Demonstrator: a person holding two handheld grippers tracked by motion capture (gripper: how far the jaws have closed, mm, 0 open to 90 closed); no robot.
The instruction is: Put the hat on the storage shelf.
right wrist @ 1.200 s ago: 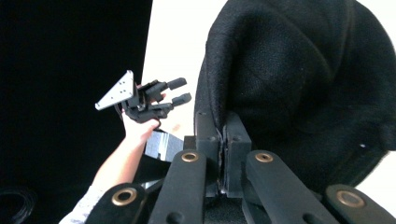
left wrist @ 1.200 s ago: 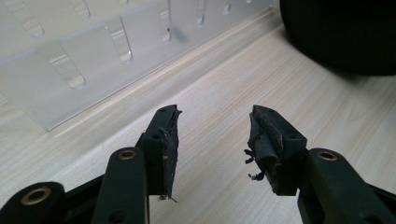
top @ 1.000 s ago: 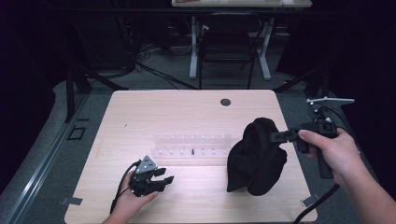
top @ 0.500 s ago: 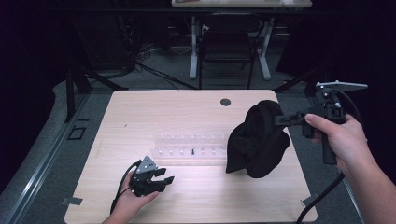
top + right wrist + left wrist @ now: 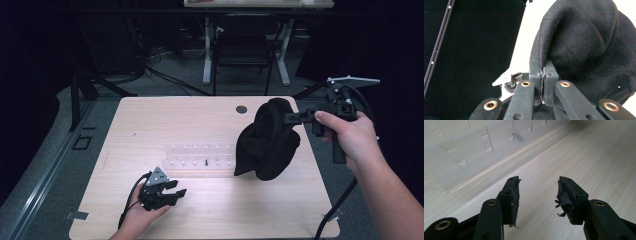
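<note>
No readable text, labels, brand marks, numbers or signs anywhere: none on the table, the clear plastic rack, the black fabric or either gripper.

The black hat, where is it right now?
The black hat hangs from the shut right gripper over the table's right side in the high view, just right of the clear plastic rack.

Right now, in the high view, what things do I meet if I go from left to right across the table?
Left gripper → clear rack → black cloth → right gripper, shut on the cloth, with the hand holding it past the table's right edge.
</note>
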